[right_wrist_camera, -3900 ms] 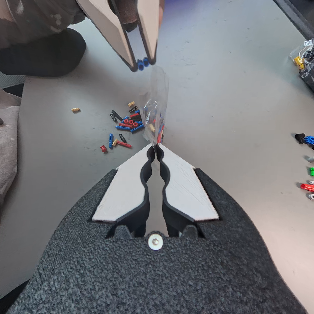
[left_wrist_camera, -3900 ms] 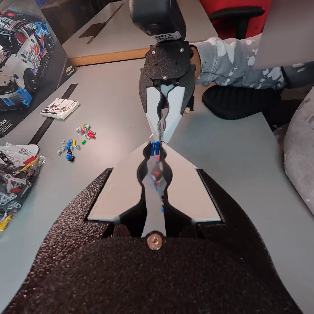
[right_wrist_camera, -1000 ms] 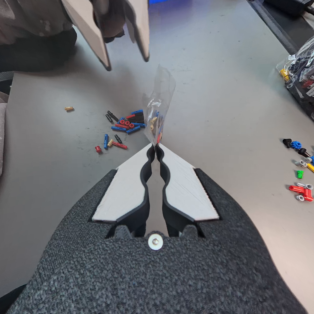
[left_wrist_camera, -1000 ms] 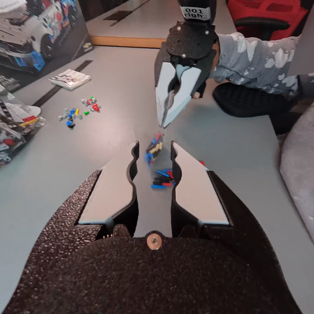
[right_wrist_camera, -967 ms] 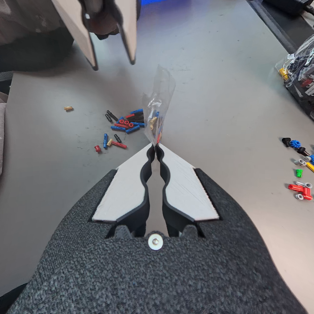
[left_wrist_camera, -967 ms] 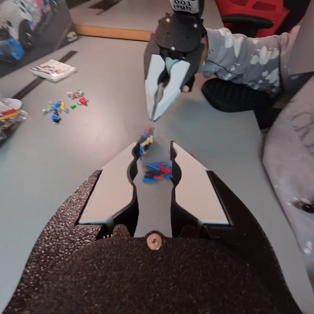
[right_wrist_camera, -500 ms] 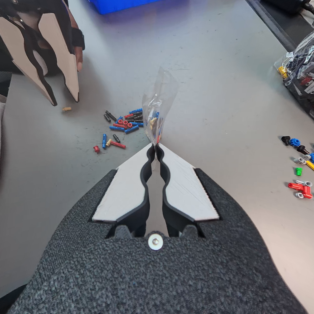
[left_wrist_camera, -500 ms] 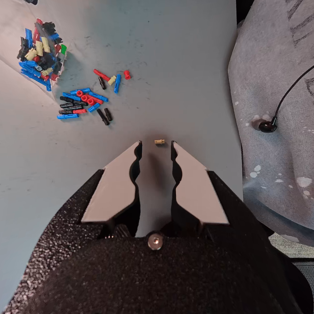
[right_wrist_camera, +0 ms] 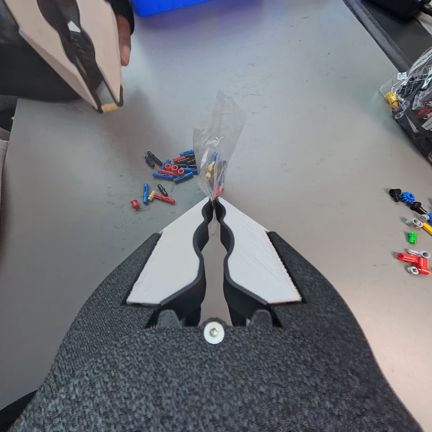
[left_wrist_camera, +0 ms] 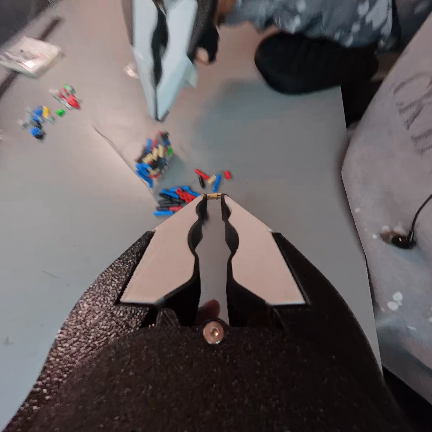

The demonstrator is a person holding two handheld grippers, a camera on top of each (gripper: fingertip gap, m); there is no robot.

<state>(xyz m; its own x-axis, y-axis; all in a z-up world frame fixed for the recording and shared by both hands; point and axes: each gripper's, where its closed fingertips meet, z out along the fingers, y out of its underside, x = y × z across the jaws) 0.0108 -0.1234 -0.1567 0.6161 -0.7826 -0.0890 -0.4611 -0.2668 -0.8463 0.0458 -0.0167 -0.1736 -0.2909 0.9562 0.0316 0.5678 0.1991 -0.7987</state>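
No writing is sharp enough to read.
A printed booklet [left_wrist_camera: 28, 56] lies far left of the clear bag [left_wrist_camera: 154, 159], blurred. Dark lettering marks the grey garment [left_wrist_camera: 397, 140] to the bag's right. In the right wrist view, white stickers [right_wrist_camera: 402, 75] sit on packed bags [right_wrist_camera: 416, 98] well right of it.

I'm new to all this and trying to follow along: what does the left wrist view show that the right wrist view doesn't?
Only the left wrist view: a booklet and an earbud on grey fabric.
Only the right wrist view: a blue bin and a sack of parts.
Both: the left gripper pinching a tan peg, the right gripper pinching a clear bag, and loose pegs on the table.
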